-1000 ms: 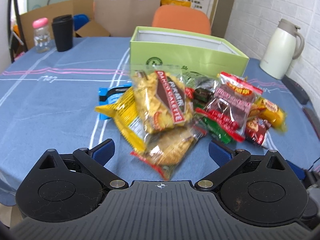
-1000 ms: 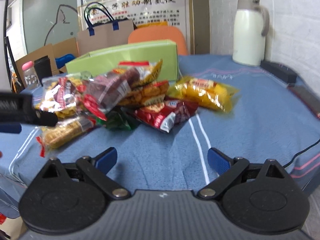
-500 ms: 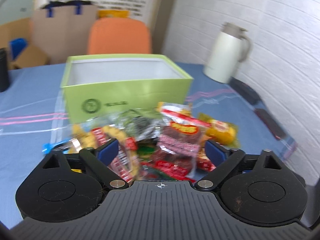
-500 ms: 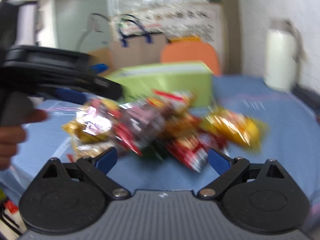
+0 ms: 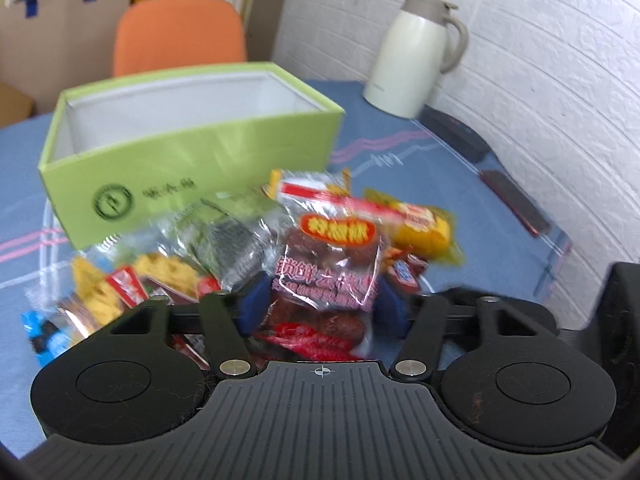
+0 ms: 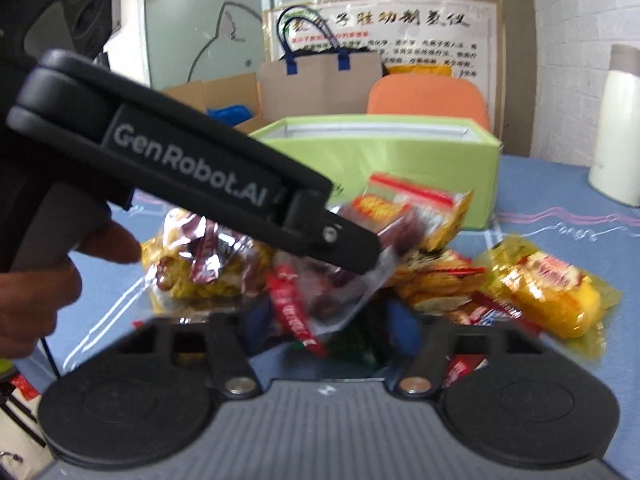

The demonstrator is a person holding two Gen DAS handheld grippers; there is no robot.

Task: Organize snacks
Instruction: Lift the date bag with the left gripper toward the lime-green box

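Left wrist view: left gripper point(image 5: 322, 306) clamps the date packet point(image 5: 328, 268) on the pile. Right gripper point(image 6: 332, 326) is half-closed around green packets, its grip unclear. Next, probably: lift into the box point(image 5: 192, 148).

Office — wall notices point(image 6: 380, 36), office chair point(image 5: 180, 36)

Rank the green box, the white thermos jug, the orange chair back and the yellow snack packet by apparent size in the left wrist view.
1. green box, clearly the largest.
2. and 3. orange chair back and white thermos jug: similar in apparent size, and both stand at different distances behind the box, so no firm ranking.
4. yellow snack packet, smallest, though nearest the camera.
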